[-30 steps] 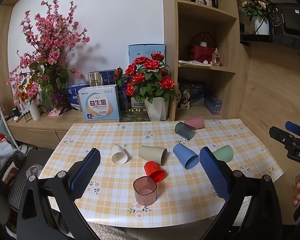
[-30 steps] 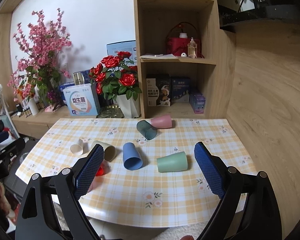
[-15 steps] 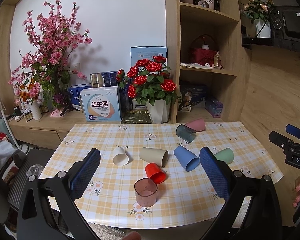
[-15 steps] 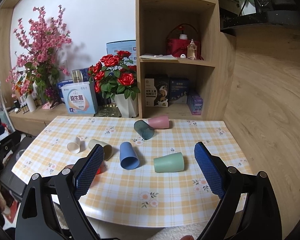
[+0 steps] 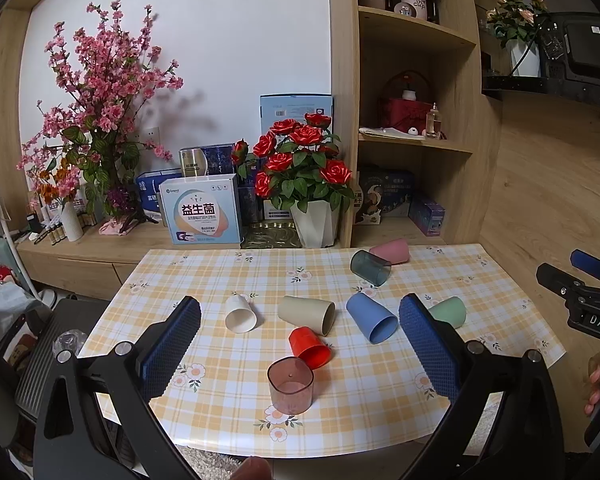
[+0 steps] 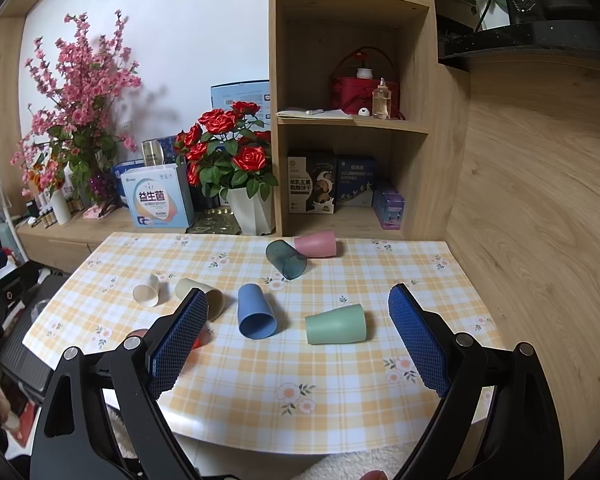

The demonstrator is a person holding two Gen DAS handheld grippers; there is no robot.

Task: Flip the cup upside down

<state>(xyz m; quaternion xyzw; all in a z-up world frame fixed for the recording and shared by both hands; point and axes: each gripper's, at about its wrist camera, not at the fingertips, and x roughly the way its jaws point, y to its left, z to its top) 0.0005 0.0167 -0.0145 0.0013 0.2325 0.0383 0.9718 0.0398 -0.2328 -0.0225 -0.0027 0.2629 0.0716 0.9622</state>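
While both tools hang short of the table [image 5: 500,280] with nothing between their pads, the left gripper [image 5: 300,334] and the right gripper [image 6: 298,326] are spread wide. Eight cups sit on the checked cloth: one translucent pink cup [image 5: 290,385] stands mouth up at lower centre of the left view, and seven lie on their sides — red cup [image 5: 310,347], white cup [image 5: 240,314], beige cup [image 5: 307,314], blue cup [image 6: 256,312], green cup [image 6: 335,324], dark teal cup [image 6: 286,259] and pink cup [image 6: 316,243]. A rose pot [image 6: 250,212] stands behind, at centre frame.
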